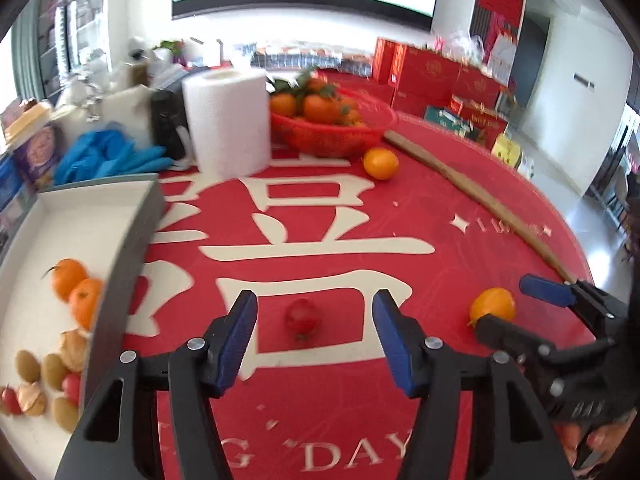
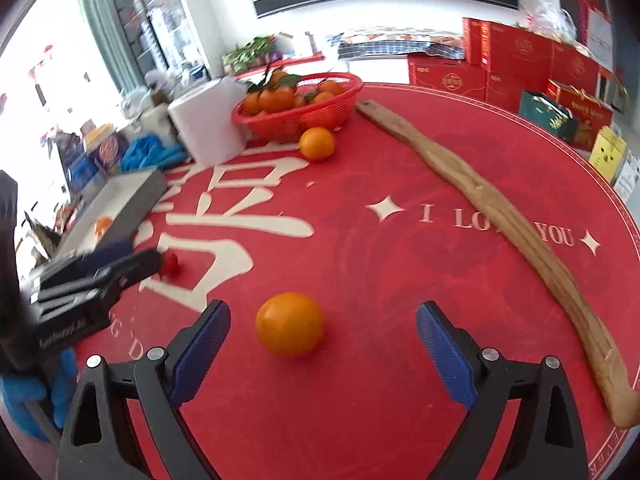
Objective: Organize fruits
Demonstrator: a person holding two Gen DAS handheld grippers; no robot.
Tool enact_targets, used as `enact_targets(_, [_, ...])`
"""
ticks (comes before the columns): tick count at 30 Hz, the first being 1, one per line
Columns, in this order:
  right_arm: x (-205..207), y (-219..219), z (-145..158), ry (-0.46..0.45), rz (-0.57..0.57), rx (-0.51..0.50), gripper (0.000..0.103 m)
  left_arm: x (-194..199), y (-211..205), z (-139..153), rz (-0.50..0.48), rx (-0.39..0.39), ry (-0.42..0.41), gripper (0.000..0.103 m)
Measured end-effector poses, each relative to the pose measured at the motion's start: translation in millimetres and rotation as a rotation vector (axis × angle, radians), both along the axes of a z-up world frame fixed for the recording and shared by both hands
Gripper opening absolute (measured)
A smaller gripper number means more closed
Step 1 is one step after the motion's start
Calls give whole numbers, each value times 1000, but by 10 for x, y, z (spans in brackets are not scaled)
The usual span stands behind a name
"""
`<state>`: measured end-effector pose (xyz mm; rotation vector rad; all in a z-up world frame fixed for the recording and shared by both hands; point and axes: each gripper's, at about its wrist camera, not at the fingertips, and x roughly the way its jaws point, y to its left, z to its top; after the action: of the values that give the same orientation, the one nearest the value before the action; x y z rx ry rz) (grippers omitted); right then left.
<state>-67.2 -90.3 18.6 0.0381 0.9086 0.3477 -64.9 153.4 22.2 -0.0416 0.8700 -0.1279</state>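
My left gripper [image 1: 314,340] is open, its blue pads on either side of a small red tomato [image 1: 302,319] lying on the red table cover. My right gripper [image 2: 323,344] is open around an orange [image 2: 289,325] on the table; that orange also shows in the left wrist view [image 1: 493,304], between the right gripper's fingers [image 1: 546,295]. The left gripper [image 2: 132,260] shows at the left of the right wrist view, by the tomato [image 2: 173,263]. A grey tray [image 1: 132,236] at left holds two tangerines [image 1: 76,288], small green fruits, red tomatoes and husked fruits.
A red basket [image 1: 332,136] of tangerines stands at the back, with a loose orange [image 1: 381,163] in front of it. A paper towel roll [image 1: 228,120] and blue gloves [image 1: 108,156] are at back left. A long wooden stick [image 2: 500,216] lies along the table's right side.
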Motion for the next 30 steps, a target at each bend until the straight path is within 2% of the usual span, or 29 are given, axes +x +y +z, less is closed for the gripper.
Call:
enact_targets(1, [16, 47, -6, -2, 8, -13, 82, 52, -35, -61, 5, 21, 28, 63])
enact_targets(2, [43, 92, -19, 6, 18, -21, 65, 89, -51, -126, 11, 35, 56, 60])
enact_targets(3, [75, 130, -46, 19, 23, -31, 57, 81, -59, -145, 21, 52, 46, 53])
enact_targets(4, [86, 141, -65, 18, 14, -48, 46, 72, -67, -152, 22, 61, 38, 40])
enact_targets(5, [89, 153, -63, 11, 10, -63, 42, 71, -70, -157, 21, 70, 33, 33])
enact_targets(6, [90, 153, -55, 8, 9, -67, 42, 74, -60, -158, 17, 60, 35, 22])
enact_targets(10, [82, 98, -53, 15, 1, -40, 42, 50, 45, -147, 23, -8, 40, 22])
enact_targets(13, [78, 12, -55, 29, -11, 17, 42, -38, 73, -25, 27, -24, 1, 22])
enact_targets(19, [40, -44, 31, 19, -15, 61, 42, -225, 93, 335, 47, 19, -95, 22])
enact_targets(30, [26, 211, 228, 14, 32, 80, 42, -395, 472, 490, 169, 80, -113, 22])
